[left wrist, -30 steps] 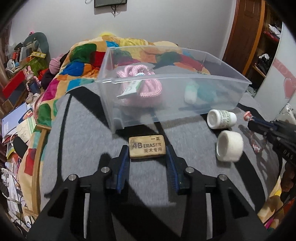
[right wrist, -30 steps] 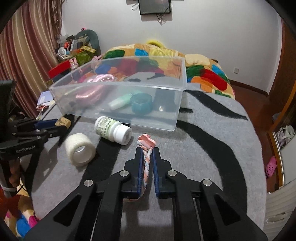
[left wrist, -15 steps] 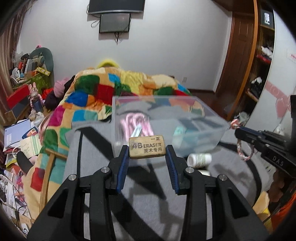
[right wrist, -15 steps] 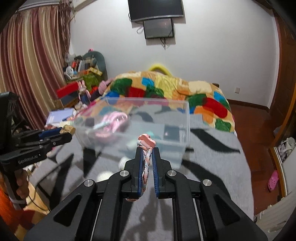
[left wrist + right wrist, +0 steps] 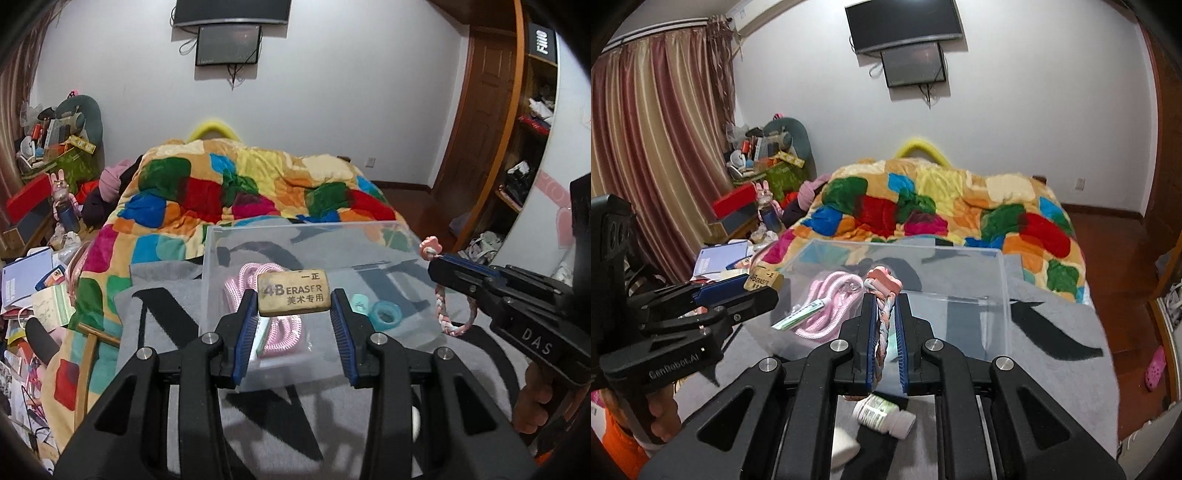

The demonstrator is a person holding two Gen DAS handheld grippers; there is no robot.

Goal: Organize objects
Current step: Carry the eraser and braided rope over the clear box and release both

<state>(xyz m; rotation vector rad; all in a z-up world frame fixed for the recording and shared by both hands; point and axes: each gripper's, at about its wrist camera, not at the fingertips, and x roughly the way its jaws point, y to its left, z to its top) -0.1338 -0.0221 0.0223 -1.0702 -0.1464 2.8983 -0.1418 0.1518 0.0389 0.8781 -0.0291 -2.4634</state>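
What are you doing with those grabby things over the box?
A person is tidying small things into a clear plastic bin on the bed. The left gripper holds a tan eraser above the bin. The right gripper pinches a braided bracelet, also raised over it. A pink rope and a teal tape roll already lie inside. A white pill bottle is still outside on the grey blanket.

— What's the left gripper (image 5: 294,306) got?
— A tan eraser (image 5: 293,292), pinched between its blue pads, held above a clear bin (image 5: 310,236).
— And inside the bin?
— A pink rope (image 5: 273,317) and a teal ring (image 5: 386,315).
— The other side?
— The right gripper (image 5: 437,258) clamps a braided bracelet (image 5: 448,317) over the bin's right edge.
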